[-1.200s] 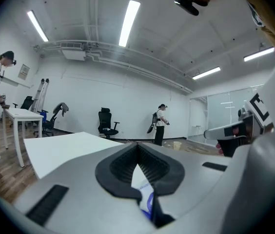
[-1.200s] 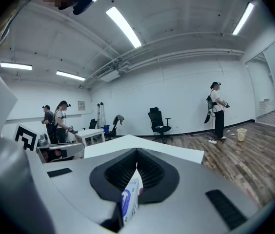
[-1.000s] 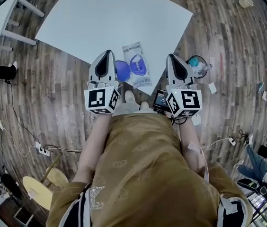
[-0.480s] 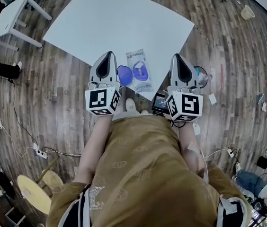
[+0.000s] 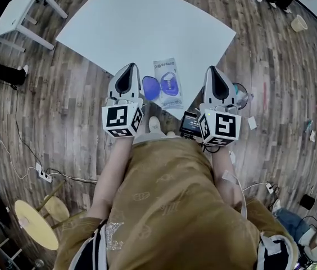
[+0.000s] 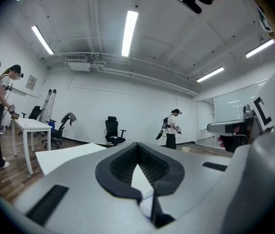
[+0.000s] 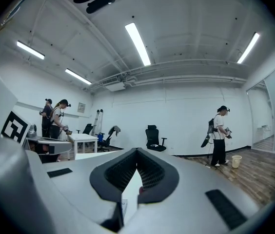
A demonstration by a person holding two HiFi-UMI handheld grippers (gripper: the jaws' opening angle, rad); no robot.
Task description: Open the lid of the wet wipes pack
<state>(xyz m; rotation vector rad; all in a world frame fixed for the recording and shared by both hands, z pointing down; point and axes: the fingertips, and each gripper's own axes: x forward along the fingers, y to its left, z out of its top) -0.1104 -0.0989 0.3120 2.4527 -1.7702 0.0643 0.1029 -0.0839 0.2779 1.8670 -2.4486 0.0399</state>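
The pack [image 5: 168, 83] lies flat on the white counter [image 5: 147, 27], near its closest corner. Its blue lid [image 5: 150, 88] is already flipped open and lies to the pack's left. The left gripper [image 5: 128, 67] hangs just left of the lid, and the right gripper [image 5: 212, 70] hangs right of the pack, beyond the counter's edge over the wood floor [image 5: 63, 111]. In each gripper view the jaws are clenched, tips together with nothing between them. Neither gripper touches the pack.

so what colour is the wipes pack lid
The lid is blue; head view shows it best.
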